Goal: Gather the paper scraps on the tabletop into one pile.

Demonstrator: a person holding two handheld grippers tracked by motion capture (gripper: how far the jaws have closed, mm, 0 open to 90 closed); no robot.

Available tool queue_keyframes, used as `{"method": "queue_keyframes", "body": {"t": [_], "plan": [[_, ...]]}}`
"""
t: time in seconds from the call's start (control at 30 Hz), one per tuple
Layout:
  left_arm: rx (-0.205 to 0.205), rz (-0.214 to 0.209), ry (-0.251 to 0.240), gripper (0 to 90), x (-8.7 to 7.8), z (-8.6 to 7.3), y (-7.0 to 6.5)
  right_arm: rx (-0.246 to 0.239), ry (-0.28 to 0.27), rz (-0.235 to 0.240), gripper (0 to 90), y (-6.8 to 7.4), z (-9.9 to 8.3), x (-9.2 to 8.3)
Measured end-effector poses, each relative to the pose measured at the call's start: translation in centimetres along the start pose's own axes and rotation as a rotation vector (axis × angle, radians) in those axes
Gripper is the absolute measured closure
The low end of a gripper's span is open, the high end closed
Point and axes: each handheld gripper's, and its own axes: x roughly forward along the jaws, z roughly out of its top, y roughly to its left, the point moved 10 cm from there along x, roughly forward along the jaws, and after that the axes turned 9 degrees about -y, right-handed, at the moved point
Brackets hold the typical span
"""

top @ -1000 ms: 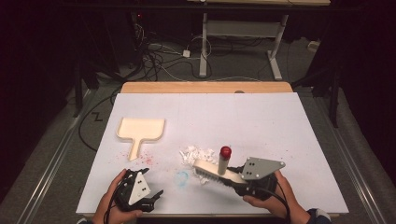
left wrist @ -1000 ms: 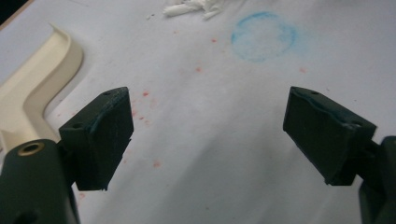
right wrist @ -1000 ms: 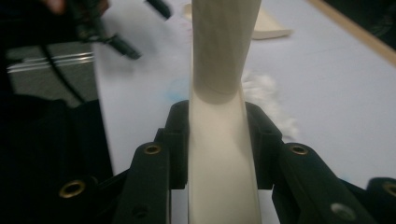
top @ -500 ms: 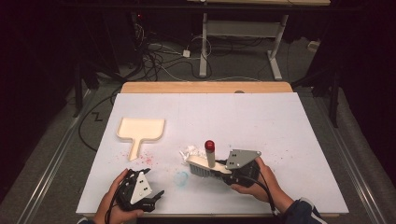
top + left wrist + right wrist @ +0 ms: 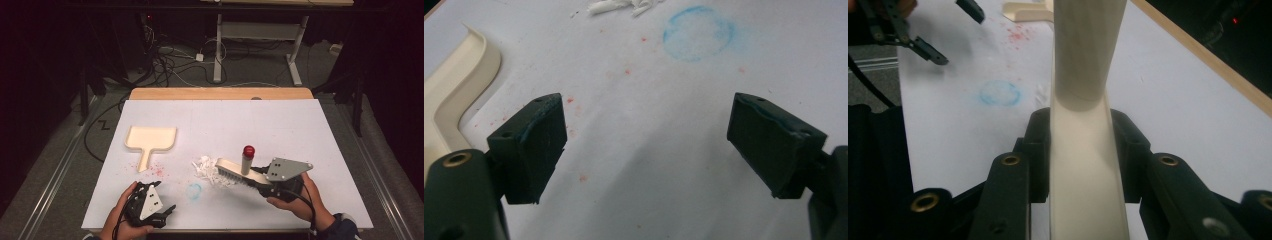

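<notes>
In the high view, the right gripper (image 5: 260, 184) sits near the bench's near edge, right of centre, its jaws closed on the handle of a cream plastic hand brush with pale bristles (image 5: 235, 171). The brush head reaches left from the jaws and its bristles meet a small heap of white paper shreds (image 5: 205, 167). A short upright peg with a red cap (image 5: 247, 159) rises from the brush's back. Farther left lies a cream flat dustpan with a short handle (image 5: 150, 141), seemingly with nothing in it, well apart from the shreds. The left gripper (image 5: 167, 211) rests at the near left, apart from everything.

The left gripper view shows its jaws standing wide with nothing between them, over the white bench top (image 5: 649, 150), with a blue chalky ring (image 5: 698, 33) ahead and the dustpan's rim at the left edge.

The right gripper view shows both jaws pressed against the brush handle (image 5: 1087, 165), which runs straight out between them; the bristles are hidden beneath it.
</notes>
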Motion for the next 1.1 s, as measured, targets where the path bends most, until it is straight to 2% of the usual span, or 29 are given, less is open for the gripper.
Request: {"method": "queue_keyframes", "body": {"t": [0.17, 0.23, 0.37, 0.43, 0.53, 0.63, 0.9, 1.1], "plan": [[0.002, -0.002, 0.001, 15.2, 0.0, 0.0, 0.0, 0.040, 0.062, -0.062, 67.7, -1.1, -1.7, -1.1], [0.002, -0.003, 0.002, 15.2, 0.1, 0.0, 0.0, 0.055, 0.063, -0.076, 67.7, -1.5, -2.4, -1.3], [0.004, -0.006, 0.003, 15.2, 0.2, 0.1, -0.1, 0.123, 0.077, -0.102, 67.7, -2.3, -4.3, -0.3], [0.008, -0.007, 0.005, 15.2, 0.2, 0.1, -0.1, 0.128, 0.083, -0.116, 67.7, -2.5, -4.7, 0.2], [0.004, -0.007, 0.008, 15.2, 0.2, 0.0, -0.1, 0.146, 0.039, -0.098, 67.7, -2.4, -4.1, 0.6], [0.009, -0.009, 0.010, 15.2, 0.2, 0.0, -0.2, 0.141, 0.001, -0.106, 67.6, -2.4, -3.2, 0.6], [0.007, -0.005, 0.009, 15.2, 0.1, -0.1, -0.1, 0.155, -0.091, -0.099, 66.9, -2.0, -1.2, -0.8], [0.002, -0.002, 0.007, 15.2, 0.0, -0.1, 0.0, 0.152, -0.061, -0.133, 67.8, -2.5, -1.8, -1.9]]}}
